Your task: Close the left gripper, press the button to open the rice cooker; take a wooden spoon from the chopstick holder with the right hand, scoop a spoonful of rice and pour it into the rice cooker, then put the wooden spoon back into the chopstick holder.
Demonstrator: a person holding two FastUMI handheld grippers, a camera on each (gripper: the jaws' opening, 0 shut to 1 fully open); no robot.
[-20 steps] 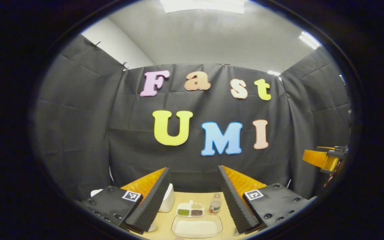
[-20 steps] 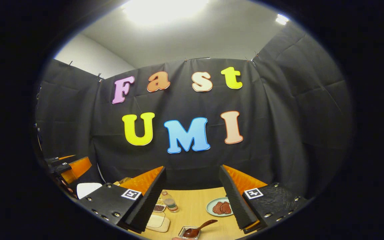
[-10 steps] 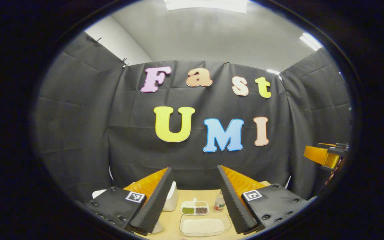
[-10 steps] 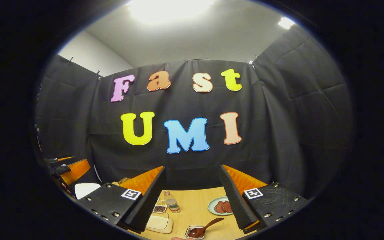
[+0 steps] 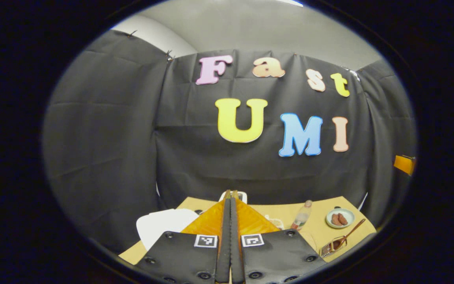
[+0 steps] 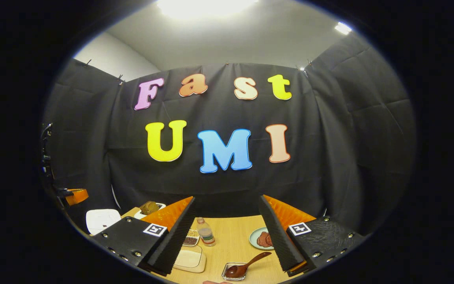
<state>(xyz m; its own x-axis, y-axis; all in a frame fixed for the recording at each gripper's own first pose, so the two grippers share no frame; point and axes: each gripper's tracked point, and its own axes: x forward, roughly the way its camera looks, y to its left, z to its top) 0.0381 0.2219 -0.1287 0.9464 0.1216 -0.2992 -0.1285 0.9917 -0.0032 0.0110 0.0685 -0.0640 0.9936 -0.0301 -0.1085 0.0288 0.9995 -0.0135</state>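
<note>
Hovering left tongs (image 5: 230,236) closed, right tongs (image 6: 227,232) apart

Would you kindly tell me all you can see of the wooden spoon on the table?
The wooden spoon is dark reddish-brown and looks glossy. Its rounded bowl rests in a small clear holder near the table's front edge, and its slim handle slants up and to the right, over the rim, towards a plate. The right hand-held gripper hangs open, apart from it. In the left gripper view the spoon lies far right.
</note>
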